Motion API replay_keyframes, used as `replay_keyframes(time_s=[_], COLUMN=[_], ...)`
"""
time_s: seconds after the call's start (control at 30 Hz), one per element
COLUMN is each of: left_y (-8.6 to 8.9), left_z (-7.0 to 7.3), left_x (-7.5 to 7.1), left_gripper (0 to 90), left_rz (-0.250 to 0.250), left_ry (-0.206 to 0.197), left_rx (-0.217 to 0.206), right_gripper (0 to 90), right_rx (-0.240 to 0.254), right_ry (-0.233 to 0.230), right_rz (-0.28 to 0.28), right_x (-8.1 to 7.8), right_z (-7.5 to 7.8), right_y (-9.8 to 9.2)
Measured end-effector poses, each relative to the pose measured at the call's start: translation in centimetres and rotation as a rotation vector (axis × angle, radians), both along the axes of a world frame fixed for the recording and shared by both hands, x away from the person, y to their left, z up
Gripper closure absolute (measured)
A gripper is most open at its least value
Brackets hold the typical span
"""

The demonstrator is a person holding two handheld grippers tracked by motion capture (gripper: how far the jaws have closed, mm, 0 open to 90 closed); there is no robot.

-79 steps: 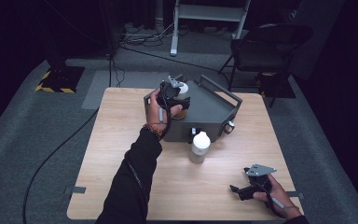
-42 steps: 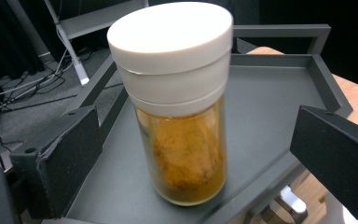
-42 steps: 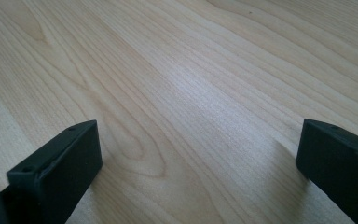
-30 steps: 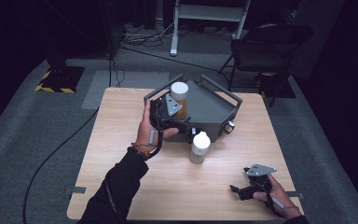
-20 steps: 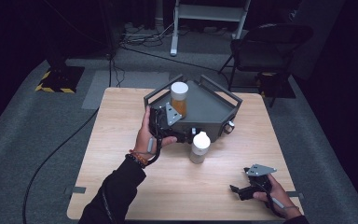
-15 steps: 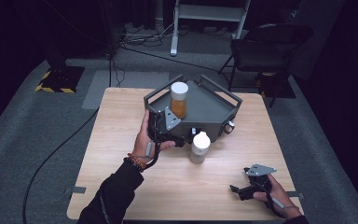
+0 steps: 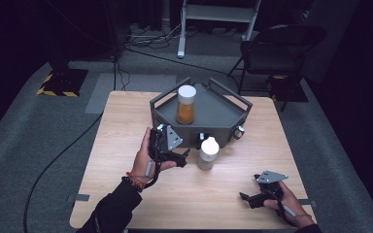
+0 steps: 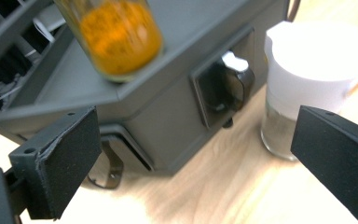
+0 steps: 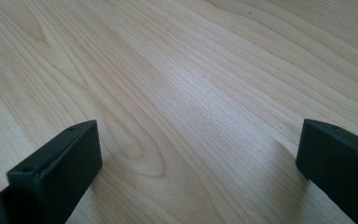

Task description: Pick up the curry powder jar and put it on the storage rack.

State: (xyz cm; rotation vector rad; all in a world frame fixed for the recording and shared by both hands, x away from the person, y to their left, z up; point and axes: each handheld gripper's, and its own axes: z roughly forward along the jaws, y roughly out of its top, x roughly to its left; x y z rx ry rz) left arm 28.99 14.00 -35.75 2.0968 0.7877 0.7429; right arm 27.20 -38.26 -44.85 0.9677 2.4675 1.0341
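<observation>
A jar of orange powder with a white lid (image 7: 186, 104) (image 8: 114, 37) stands on the grey tray-like stand (image 7: 213, 116) at the table's back. A second jar with a white lid (image 7: 208, 153) (image 8: 307, 88) stands on the wood just in front of the stand. My left gripper (image 7: 183, 156) (image 8: 196, 163) is open and empty, low over the table before the stand, left of the white-lidded jar. A black knob (image 8: 223, 88) sits on the stand's front wall. My right gripper (image 7: 245, 198) (image 9: 196, 163) rests open near the front right, jaws over bare wood.
The wooden table (image 7: 126, 145) stands on grey carpet. A folding chair (image 7: 277, 48) and a white frame (image 7: 213, 14) stand behind it. A black cable (image 7: 58, 165) runs over the floor at the left.
My left gripper let go of the orange jar on the stand and drew back toward the front, down to the table. The right gripper has stayed still.
</observation>
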Motion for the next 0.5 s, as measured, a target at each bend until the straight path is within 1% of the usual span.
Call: replay_keyframes(time_s=[0.2, 0.27, 0.37, 0.43, 0.5], left_y=[0.5, 0.5, 0.7, 0.7, 0.8], left_z=[-1.2, -1.7, -2.3, -2.8, -3.2], left_x=[-0.3, -0.6, -0.7, -1.0, -1.2], left_gripper=[1.8, 1.8, 1.8, 1.8, 1.8], left_rz=[-0.009, -0.004, -0.014, -0.016, -0.019], left_ry=[0.041, 0.048, 0.068, 0.073, 0.080], left_rx=[0.013, 0.029, 0.048, 0.066, 0.071], right_gripper=[0.0, 0.0, 0.0, 0.0, 0.0], right_rx=[0.000, 0.000, 0.000, 0.000, 0.000], right_ry=[0.000, 0.000, 0.000, 0.000, 0.000], right_rz=[0.000, 0.000, 0.001, 0.001, 0.001], right_x=[0.0, 0.0, 0.0, 0.0, 0.0], right_z=[0.0, 0.0, 0.0, 0.0, 0.0], right_y=[0.0, 0.0, 0.0, 0.0, 0.0])
